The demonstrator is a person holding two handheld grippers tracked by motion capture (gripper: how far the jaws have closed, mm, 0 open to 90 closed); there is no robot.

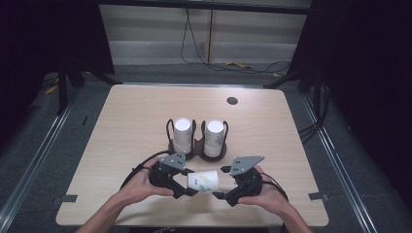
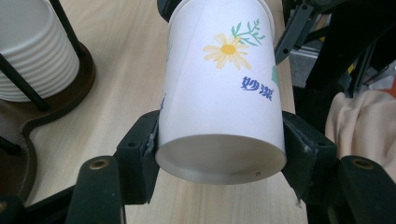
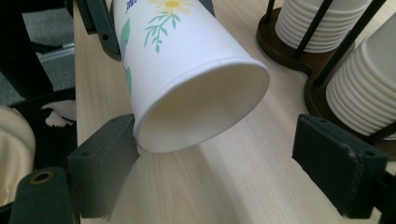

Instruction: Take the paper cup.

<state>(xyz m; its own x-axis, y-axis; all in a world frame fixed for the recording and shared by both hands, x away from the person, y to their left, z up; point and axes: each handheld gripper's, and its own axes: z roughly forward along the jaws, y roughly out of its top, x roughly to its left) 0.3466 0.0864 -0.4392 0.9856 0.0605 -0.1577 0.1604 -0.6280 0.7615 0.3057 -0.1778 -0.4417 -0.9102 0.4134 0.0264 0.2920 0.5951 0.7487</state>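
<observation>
Paper cup (image 1: 204, 181) is lying sideways above the desk (image 1: 121, 126), between my two tools: I am clamping its base end with my left hand-held gripper (image 1: 180, 187), while my right hand-held gripper (image 1: 222, 186) is standing wide open around its rim. Beyond, cup stacks (image 1: 214, 136) are sitting in a holder.

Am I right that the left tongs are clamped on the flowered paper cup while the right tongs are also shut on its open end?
Not quite: the left tongs are indeed clamped on the flowered paper cup, but the right tongs stand open, with a clear gap beside the cup's open end, as the right gripper view shows.
</observation>
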